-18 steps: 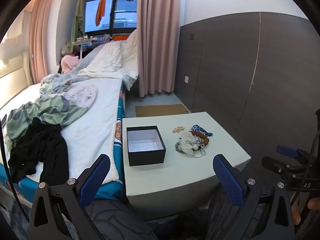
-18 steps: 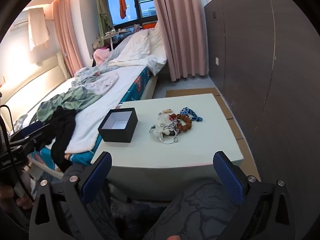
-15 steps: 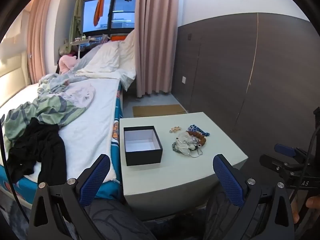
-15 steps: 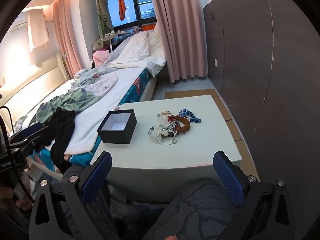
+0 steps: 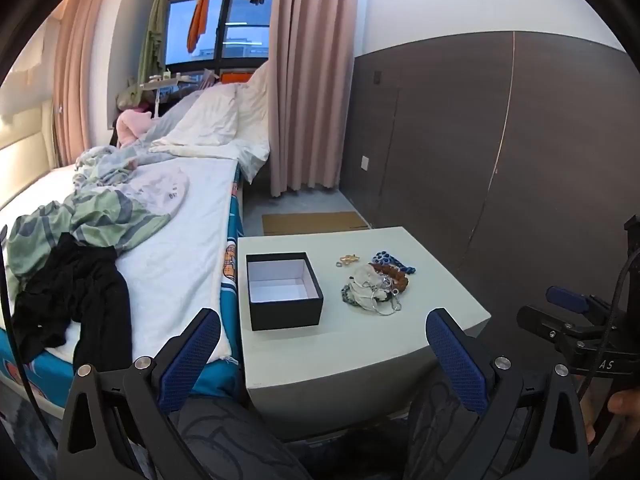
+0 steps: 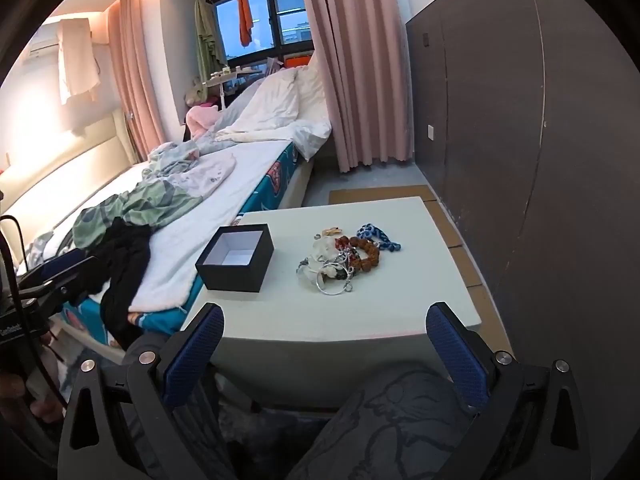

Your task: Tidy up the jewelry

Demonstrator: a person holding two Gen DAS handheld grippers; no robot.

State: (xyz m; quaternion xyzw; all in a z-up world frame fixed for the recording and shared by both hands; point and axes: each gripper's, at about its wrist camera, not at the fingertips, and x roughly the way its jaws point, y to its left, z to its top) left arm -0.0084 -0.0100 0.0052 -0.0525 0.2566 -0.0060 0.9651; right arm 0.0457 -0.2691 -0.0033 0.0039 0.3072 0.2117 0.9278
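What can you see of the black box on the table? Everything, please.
The black box is square, lidless and open at the top, with matte black outer walls and a white lining; it looks like cardboard. Nothing is visible inside it. It stands upright and flat on the pale table, on the side toward the bed, near that edge. The jewelry pile lies apart from it, not touching. Neither gripper touches it.

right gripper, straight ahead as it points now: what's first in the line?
Likely the jewelry pile on the white table; the right gripper, open, sits short of the near edge, so depth is uncertain. The black box lies left.
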